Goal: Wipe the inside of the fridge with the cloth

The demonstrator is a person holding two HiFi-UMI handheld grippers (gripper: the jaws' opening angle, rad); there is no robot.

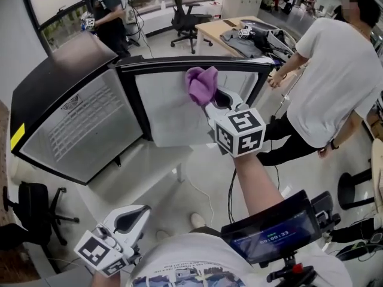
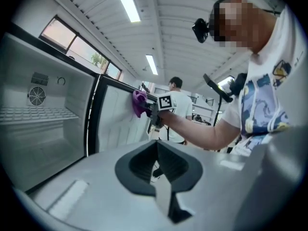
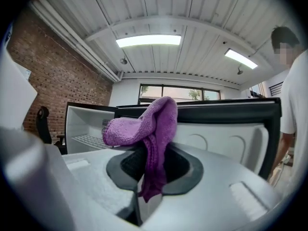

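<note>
A small black fridge (image 1: 72, 118) stands open at the left, its white inside and wire shelf (image 2: 33, 113) in view. Its door (image 1: 179, 112) swings out toward me, white inner face showing. My right gripper (image 1: 210, 100) is shut on a purple cloth (image 1: 201, 84) and holds it up at the top edge of the door's inner face. In the right gripper view the cloth (image 3: 147, 129) droops over the right gripper (image 3: 150, 170) in front of the door (image 3: 226, 134). My left gripper (image 1: 134, 217) hangs low by my body, shut and empty, its jaws (image 2: 158, 165) pointing toward the fridge.
A person in a white shirt (image 1: 341, 82) stands close at the right of the door. Another person in black (image 1: 108, 11) is behind the fridge. An office chair (image 1: 185, 17) and a cluttered table (image 1: 239, 31) are at the back. A black chair (image 1: 33, 211) and a floor cable (image 1: 203, 196) lie near me.
</note>
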